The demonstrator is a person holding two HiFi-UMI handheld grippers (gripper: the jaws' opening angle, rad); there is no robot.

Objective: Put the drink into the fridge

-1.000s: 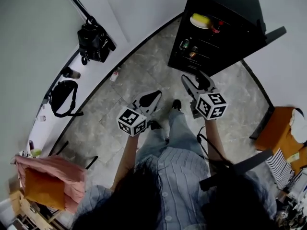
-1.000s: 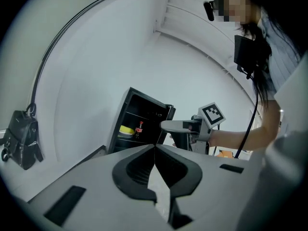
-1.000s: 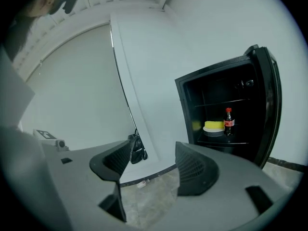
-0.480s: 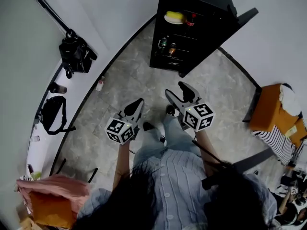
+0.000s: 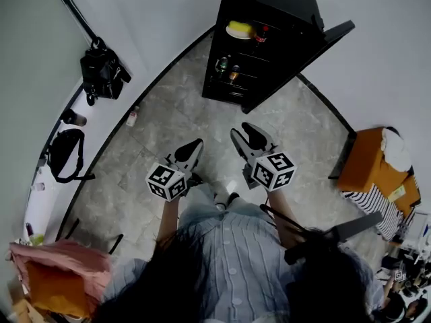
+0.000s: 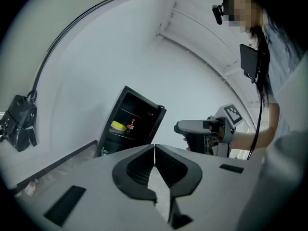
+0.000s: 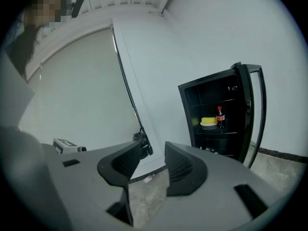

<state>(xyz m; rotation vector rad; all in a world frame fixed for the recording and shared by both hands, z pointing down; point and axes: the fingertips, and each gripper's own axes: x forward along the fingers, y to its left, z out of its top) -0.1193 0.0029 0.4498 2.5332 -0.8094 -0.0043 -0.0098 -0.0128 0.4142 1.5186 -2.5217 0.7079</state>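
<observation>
Marble floor (image 5: 168,123) bears one fridge (image 5: 259,52); left claw (image 6: 154,147) shut, right claw (image 7: 153,148) just narrowed, empty.

Black fridge (image 5: 269,5), blue-striped shirt (image 5: 236,247)

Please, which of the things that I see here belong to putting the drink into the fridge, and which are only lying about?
For the job: fridge, door open; cola bottle on its shelf.
Lying about: black bag by the wall; small bottle on the floor; pink cloth; yellow item on that shelf.
</observation>
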